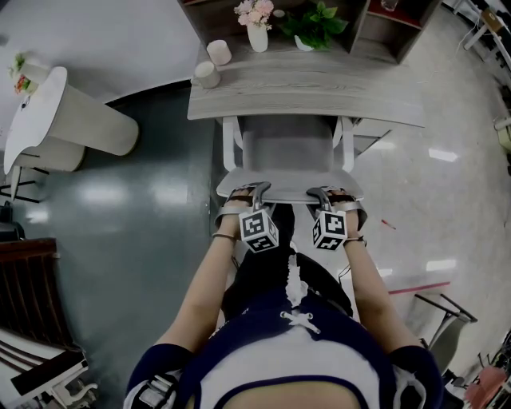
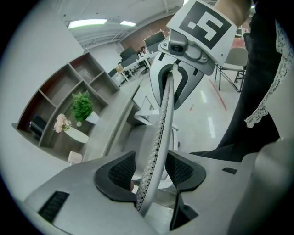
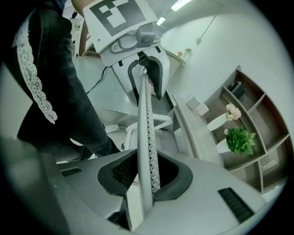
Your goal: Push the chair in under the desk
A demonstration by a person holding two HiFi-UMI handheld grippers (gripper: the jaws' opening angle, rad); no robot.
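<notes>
Half done, I judged: chair (image 1: pixel 287 152) partly under the desk (image 1: pixel 319 96), upper centre. The right gripper (image 1: pixel 319 193) pinched its backrest (image 1: pixel 289 185); the left gripper (image 1: pixel 257 190) stood spread around it.

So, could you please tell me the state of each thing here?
Chair: upright, mostly out from the desk, not yet pushed in.
Left gripper: open, jaws loosely astride the chair back.
Right gripper: shut on the chair back.
Vase: upright, holding flowers.
Cups: upright on the desk.
</notes>
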